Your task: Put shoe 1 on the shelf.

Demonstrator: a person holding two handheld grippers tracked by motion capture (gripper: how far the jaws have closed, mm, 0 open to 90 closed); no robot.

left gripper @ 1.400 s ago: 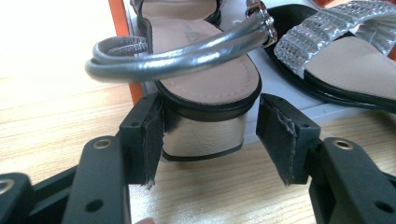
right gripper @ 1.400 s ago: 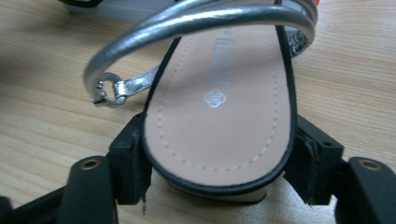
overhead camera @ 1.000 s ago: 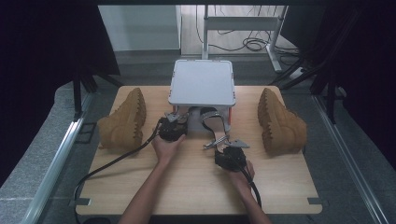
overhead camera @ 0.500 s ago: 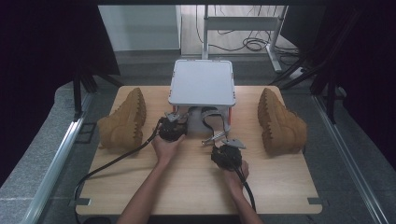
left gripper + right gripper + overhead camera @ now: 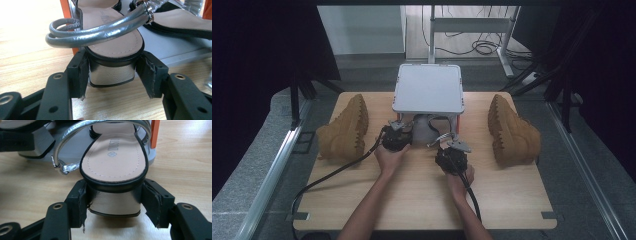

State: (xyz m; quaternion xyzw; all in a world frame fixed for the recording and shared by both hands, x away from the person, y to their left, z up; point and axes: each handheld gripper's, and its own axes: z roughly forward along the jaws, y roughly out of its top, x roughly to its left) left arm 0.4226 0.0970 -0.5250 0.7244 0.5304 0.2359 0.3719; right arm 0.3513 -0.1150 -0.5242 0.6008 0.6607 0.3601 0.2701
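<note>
sandal heels [image 5: 111,72] clamped between gripper jaws, tabletop

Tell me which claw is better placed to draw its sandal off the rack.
Right: the right claw grips its sandal by the heel and sits farther out from the rack than the left claw.

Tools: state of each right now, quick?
Left tool: shut on a silver sandal's heel.
Right tool: shut on the other sandal's heel.
</note>
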